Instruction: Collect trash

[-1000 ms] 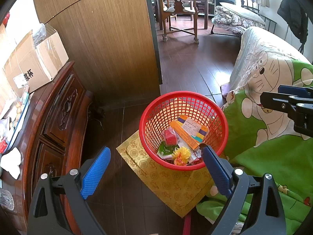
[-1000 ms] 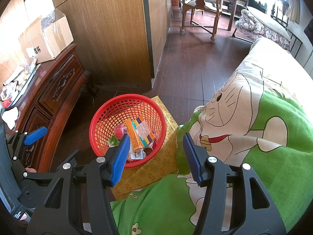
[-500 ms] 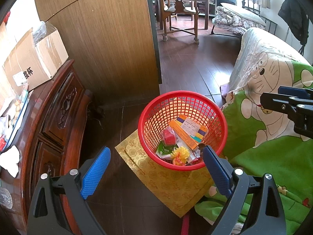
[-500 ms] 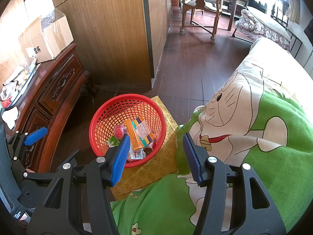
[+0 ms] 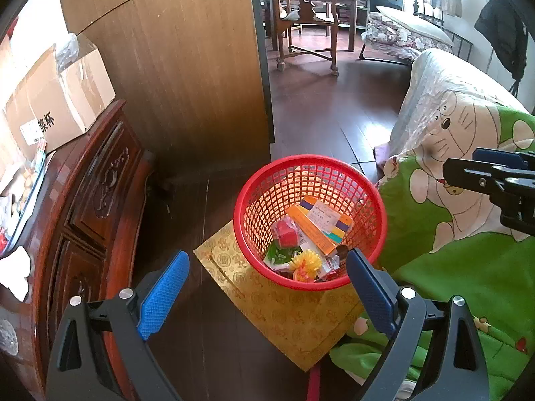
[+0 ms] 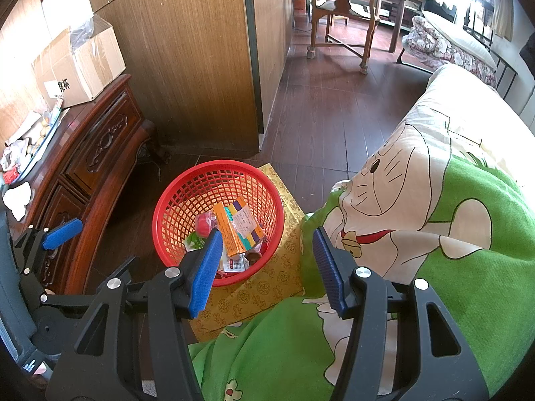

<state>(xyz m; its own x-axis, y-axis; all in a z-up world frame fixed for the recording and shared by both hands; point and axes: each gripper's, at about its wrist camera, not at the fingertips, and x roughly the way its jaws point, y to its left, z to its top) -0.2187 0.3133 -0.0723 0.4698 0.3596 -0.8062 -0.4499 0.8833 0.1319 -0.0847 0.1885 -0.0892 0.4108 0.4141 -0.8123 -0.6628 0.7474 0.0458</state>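
A red mesh basket [image 5: 267, 183] [image 6: 180, 200] stands on a yellow patterned box [image 5: 284, 314] [image 6: 267, 287] on the dark floor. Inside lie an orange carton [image 5: 311, 230] [image 6: 230, 234], a red wrapped piece [image 5: 287, 234] [image 6: 203, 223], a green wrapper [image 5: 279, 255] and a yellow spiky ball [image 5: 309, 262]. My left gripper [image 5: 267, 284] hangs open above the basket's near side, nothing between its blue pads. My right gripper [image 6: 267, 254] is open too, above the basket's right rim and the box, holding nothing. It shows at the right edge of the left wrist view [image 5: 485, 180].
A carved dark wooden cabinet [image 5: 83, 200] [image 6: 93, 147] stands left, with a cardboard box [image 5: 57, 100] [image 6: 80, 63] and clutter on top. A wood-panel partition [image 5: 187, 77] rises behind the basket. A green cartoon blanket [image 5: 468, 250] [image 6: 418, 234] covers the furniture at right. A wooden chair [image 6: 344, 13] stands far back.
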